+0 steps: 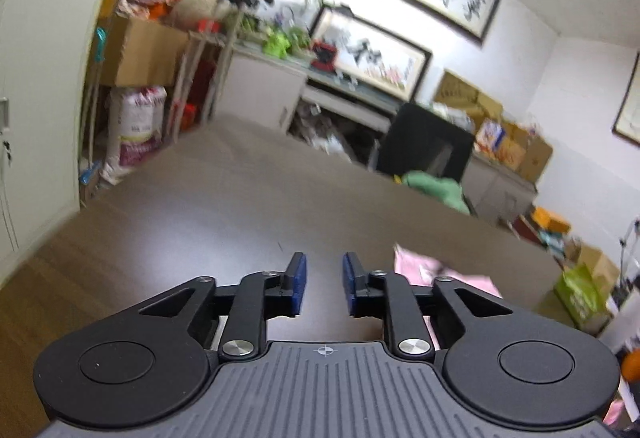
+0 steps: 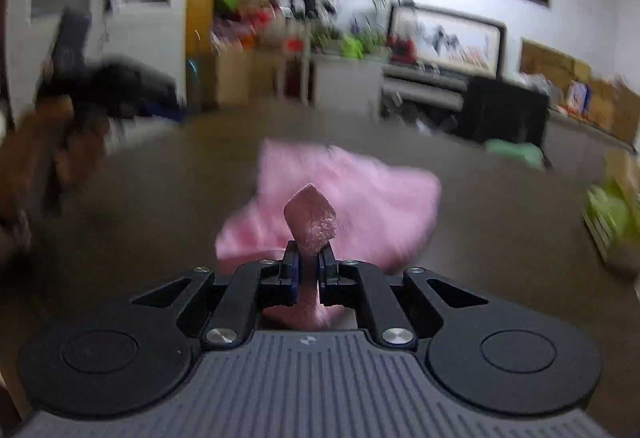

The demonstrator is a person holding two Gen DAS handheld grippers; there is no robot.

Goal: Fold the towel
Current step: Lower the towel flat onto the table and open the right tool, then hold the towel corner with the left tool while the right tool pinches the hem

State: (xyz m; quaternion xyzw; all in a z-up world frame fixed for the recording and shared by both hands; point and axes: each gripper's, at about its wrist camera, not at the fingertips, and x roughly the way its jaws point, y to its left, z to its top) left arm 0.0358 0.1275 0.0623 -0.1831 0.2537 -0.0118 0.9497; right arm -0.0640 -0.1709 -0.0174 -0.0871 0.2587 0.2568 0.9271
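The pink towel (image 2: 344,194) lay bunched on the brown bench (image 2: 500,238) just ahead of my right claw (image 2: 309,258), and a pinched-up fold of it stood between that claw's blue pads (image 2: 293,270). That claw was closed tight on the fold, which rose as a narrow, upright tab above the fingertips, its tip pointing up and slightly away from me. The rest of the cloth spread beyond the claw in a crumpled heap, wider from left to right than front to back, with its far corner reaching forward and to the left. Motion blur kept me from reading its edges any closer.

My left claw (image 1: 324,284) was spread open with nothing between its pads, hovering over bare bench. From there the towel (image 1: 424,268) showed only as a pink patch just to the right of the right finger, partly hidden behind the linkage.

In the right wrist view, a dark blurred shape that I took for my left claw (image 2: 116,90) sat well off to the left.
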